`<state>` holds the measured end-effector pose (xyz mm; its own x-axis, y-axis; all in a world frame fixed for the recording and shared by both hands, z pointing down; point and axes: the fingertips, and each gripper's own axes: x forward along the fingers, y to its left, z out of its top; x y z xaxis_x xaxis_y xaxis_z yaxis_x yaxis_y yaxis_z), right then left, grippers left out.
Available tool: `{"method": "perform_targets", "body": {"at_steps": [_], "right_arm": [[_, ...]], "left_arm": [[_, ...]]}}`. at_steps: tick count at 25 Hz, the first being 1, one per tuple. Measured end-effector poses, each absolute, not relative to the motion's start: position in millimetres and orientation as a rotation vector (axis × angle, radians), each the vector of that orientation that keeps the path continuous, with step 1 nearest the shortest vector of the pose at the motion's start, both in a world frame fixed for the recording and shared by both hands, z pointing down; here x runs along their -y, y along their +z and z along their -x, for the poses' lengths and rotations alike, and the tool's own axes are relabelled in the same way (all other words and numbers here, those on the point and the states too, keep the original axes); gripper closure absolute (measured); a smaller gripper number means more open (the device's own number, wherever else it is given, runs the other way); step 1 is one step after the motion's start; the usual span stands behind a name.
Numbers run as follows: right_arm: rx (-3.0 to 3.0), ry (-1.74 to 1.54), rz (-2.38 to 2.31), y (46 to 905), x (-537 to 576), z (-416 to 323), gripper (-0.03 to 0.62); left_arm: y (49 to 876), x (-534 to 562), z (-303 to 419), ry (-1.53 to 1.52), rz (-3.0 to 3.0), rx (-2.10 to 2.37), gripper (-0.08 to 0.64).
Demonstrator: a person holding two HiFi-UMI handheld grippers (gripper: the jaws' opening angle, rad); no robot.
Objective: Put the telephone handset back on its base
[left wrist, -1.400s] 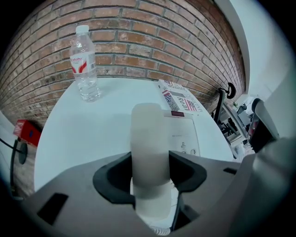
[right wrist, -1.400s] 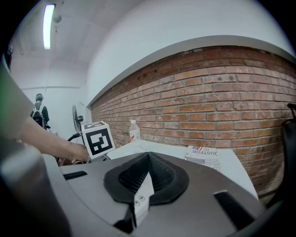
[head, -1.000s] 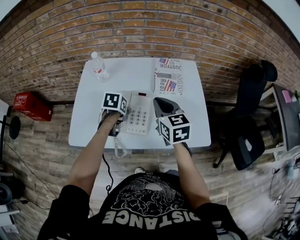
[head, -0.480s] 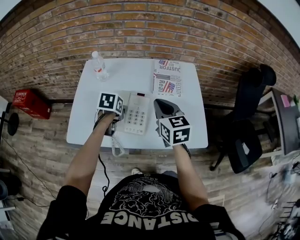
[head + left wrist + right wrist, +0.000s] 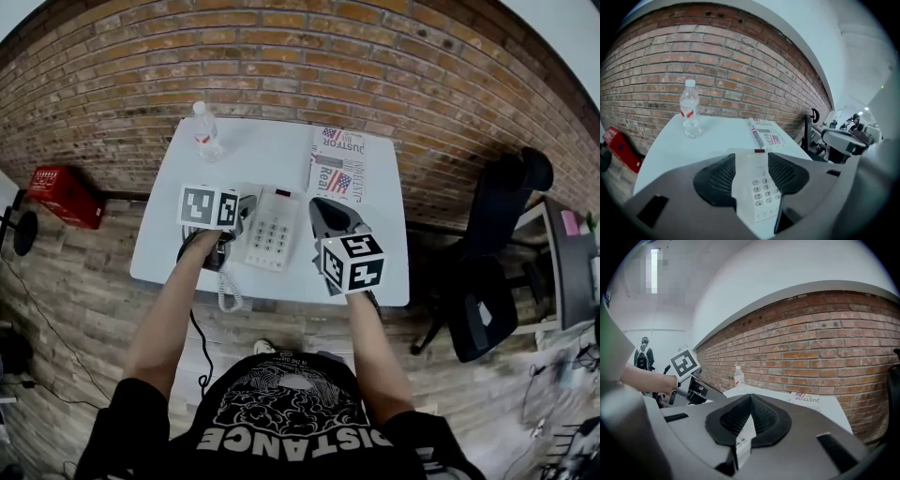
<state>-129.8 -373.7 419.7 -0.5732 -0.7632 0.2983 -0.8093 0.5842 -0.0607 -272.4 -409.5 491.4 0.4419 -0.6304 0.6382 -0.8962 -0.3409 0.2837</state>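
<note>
A white telephone base (image 5: 272,232) with a keypad lies at the middle of the white table (image 5: 272,155). Its coiled cord (image 5: 225,298) hangs over the front edge. My left gripper (image 5: 240,214) hovers over the base's left side and hides it, so I cannot make out the handset. In the left gripper view the left gripper (image 5: 751,161) is open, and the keypad (image 5: 761,192) shows through the gap with nothing held. My right gripper (image 5: 321,206) sits just right of the base. Its jaws (image 5: 750,401) meet at the tips, empty.
A water bottle (image 5: 206,133) stands at the table's back left and a folded newspaper (image 5: 339,159) lies at the back right. A brick wall runs behind the table. A red box (image 5: 64,195) is on the floor to the left, and a black chair (image 5: 497,244) is to the right.
My left gripper has drifted a little left and back from the phone base. The right gripper has barely moved.
</note>
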Motion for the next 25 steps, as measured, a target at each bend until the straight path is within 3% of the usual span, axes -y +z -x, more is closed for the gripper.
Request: {"method": "perform_targets", "body": {"at_steps": [9,25], "right_arm": [[2.622,0.231,-1.262,397.6,370.6,116.9,0.594],[2.677,0.161,-1.222,376.7,354.5,83.5,0.594]], "left_arm": [[421.7,391.6,259.2,0.322,-2.267,1.409,0.350],[389.7,348.5,238.9,0.318,-2.384,1.724,0.528]]}}
